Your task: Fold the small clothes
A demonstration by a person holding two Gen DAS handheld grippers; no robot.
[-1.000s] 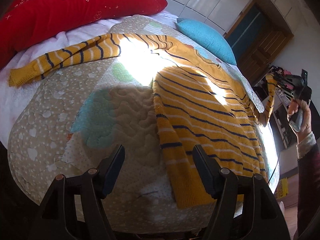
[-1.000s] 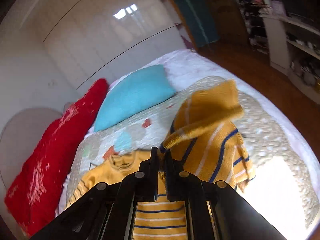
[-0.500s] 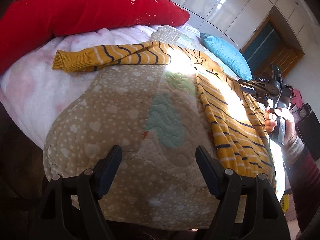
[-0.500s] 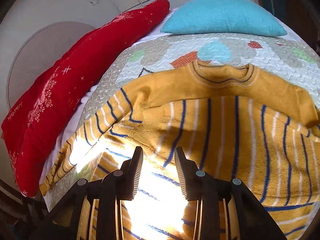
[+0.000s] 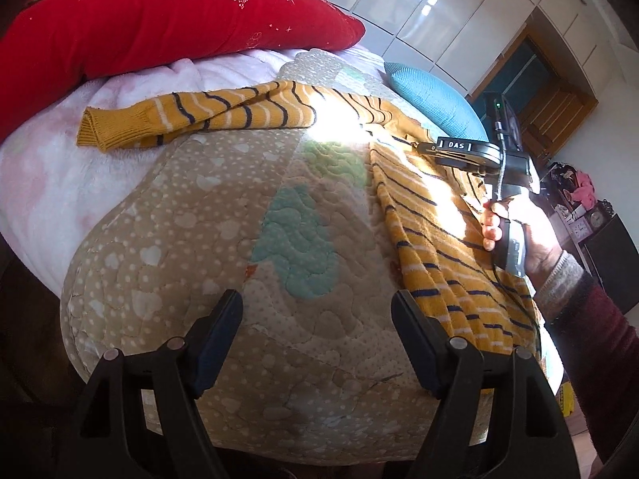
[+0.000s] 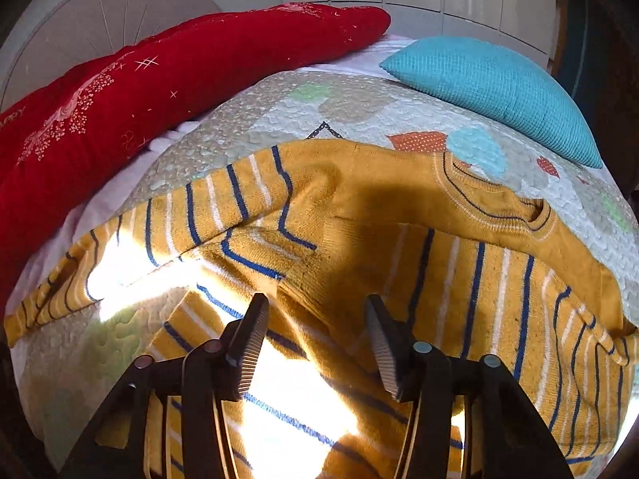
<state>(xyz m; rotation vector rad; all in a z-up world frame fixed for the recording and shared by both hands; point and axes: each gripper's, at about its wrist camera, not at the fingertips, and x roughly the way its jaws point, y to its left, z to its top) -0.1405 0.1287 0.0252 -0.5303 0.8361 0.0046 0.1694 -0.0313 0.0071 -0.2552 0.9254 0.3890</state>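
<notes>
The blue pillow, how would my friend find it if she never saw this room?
Look at the bed covered by the patchwork quilt, up at its head end. Beyond the striped yellow sweater's collar lies the blue pillow. It is plain turquoise and small, unlike the long red cushion with white sparkles beside it.

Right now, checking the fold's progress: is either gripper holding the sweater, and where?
Nothing is held. The left gripper and right gripper are both open above the sweater.

Black right gripper (image 5: 423,145) marked "DAS"; hand (image 5: 523,231) wears maroon sleeve, grey cuff.
</notes>
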